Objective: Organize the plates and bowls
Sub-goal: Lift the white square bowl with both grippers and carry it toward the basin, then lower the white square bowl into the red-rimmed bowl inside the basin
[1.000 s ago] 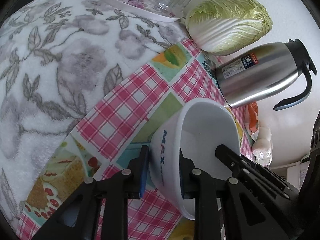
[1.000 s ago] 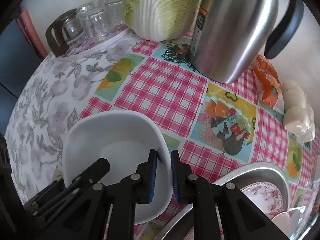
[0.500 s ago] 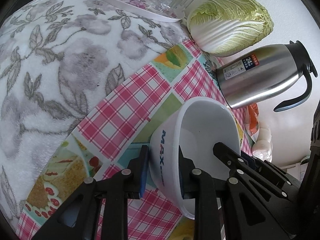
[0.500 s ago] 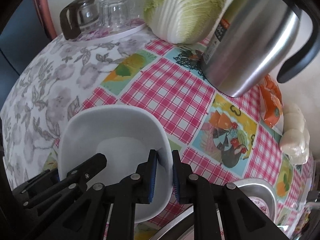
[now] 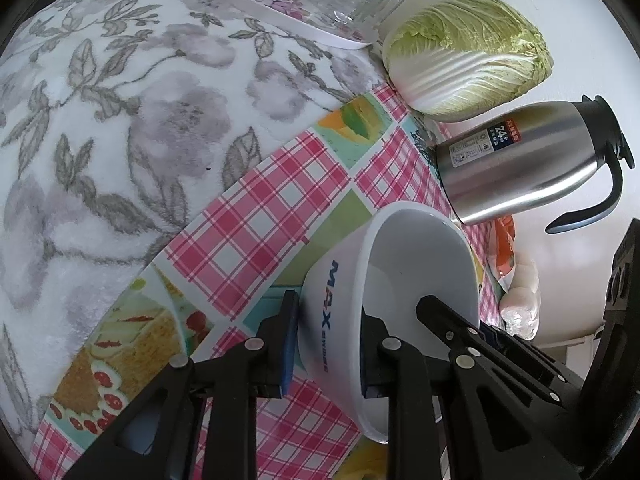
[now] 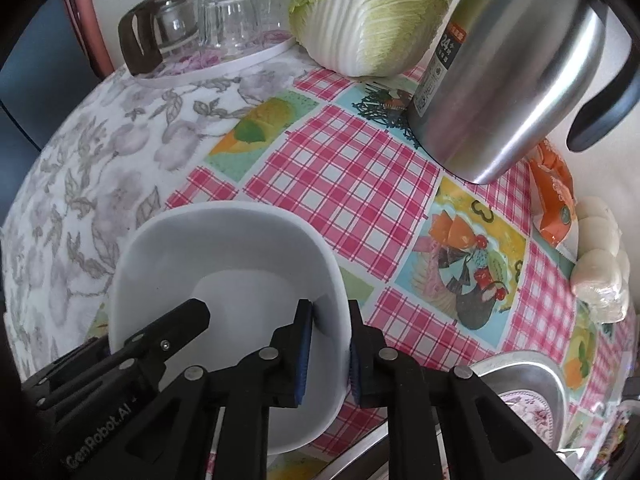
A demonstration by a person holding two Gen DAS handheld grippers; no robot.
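A white square bowl [image 5: 416, 276] with blue "MAX" lettering is held by both grippers above the pink checked tablecloth [image 5: 264, 216]. My left gripper [image 5: 326, 340] is shut on its near wall, one pad outside, one inside. My right gripper [image 6: 326, 354] is shut on the opposite wall of the same bowl [image 6: 224, 256]. Each gripper's black fingers show in the other's view. A metal basin [image 6: 520, 372] at the lower right holds a pink-patterned plate [image 6: 532, 408].
A steel thermos jug [image 6: 504, 80] and a napa cabbage [image 6: 372, 12] stand at the back. A white tray with upturned glasses [image 6: 224, 24] sits on a grey floral cloth [image 5: 100, 128]. An orange packet [image 6: 556, 196] and white buns [image 6: 600, 264] lie at the right.
Both grippers with the bowl have shifted slightly back and left; the basin shows less in the right wrist view. The grips are unchanged.
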